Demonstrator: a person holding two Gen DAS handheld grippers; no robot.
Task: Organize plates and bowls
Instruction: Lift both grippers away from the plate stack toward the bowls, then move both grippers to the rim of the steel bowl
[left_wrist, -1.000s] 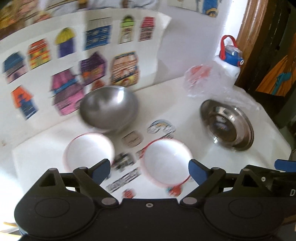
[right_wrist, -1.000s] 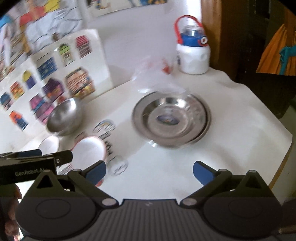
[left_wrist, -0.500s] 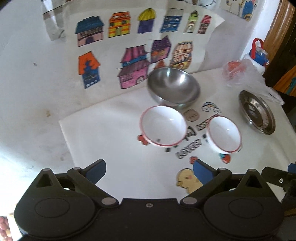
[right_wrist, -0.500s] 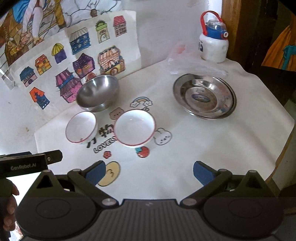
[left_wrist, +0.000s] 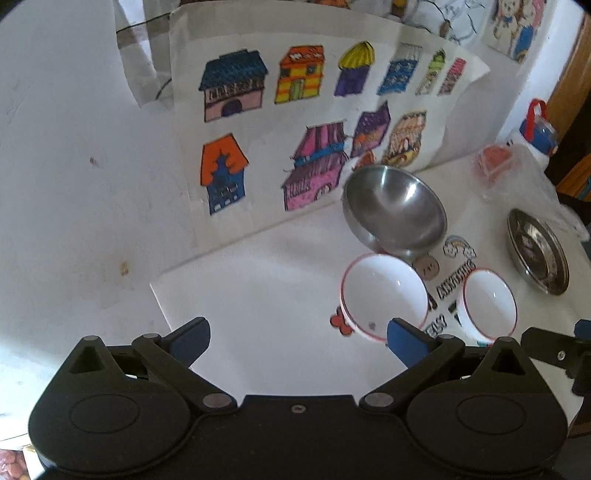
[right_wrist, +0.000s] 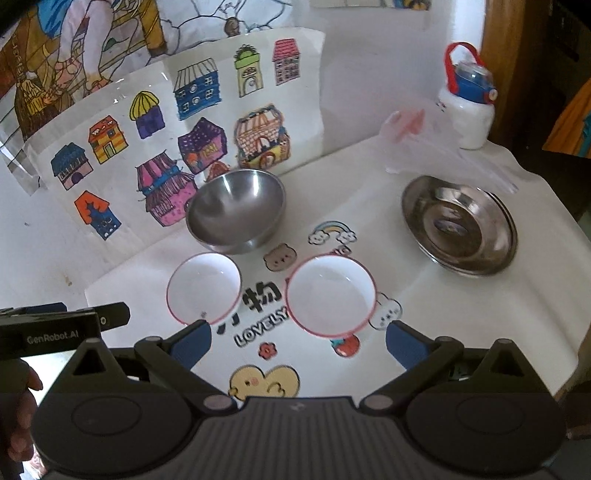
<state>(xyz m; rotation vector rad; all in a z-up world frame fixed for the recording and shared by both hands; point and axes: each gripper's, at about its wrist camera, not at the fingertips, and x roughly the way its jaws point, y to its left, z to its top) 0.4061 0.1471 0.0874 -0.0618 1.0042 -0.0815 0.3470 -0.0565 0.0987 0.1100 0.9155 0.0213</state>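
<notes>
A steel bowl (right_wrist: 236, 208) sits at the back of the white table near the house drawings. In front of it stand two white bowls with red rims, a smaller one (right_wrist: 203, 290) on the left and a larger one (right_wrist: 330, 295) on the right. A steel plate (right_wrist: 458, 225) lies at the right. My right gripper (right_wrist: 297, 341) is open, held above the front of the table just short of the larger white bowl. My left gripper (left_wrist: 297, 343) is open too, over bare cloth left of the smaller white bowl (left_wrist: 384, 295). The steel bowl (left_wrist: 395, 208) and plate (left_wrist: 537, 251) also show there.
A white bottle with a blue lid and red handle (right_wrist: 467, 107) stands at the back right beside a clear plastic bag (right_wrist: 424, 147). Paper sheets with house drawings (right_wrist: 177, 147) lean on the wall. The cloth (right_wrist: 480, 314) carries cartoon prints. The table edge drops off at right.
Both grippers have pulled back and up from the table. The left view has swung leftward, so the bowls now sit at its right. Both stay open; no dish has moved.
</notes>
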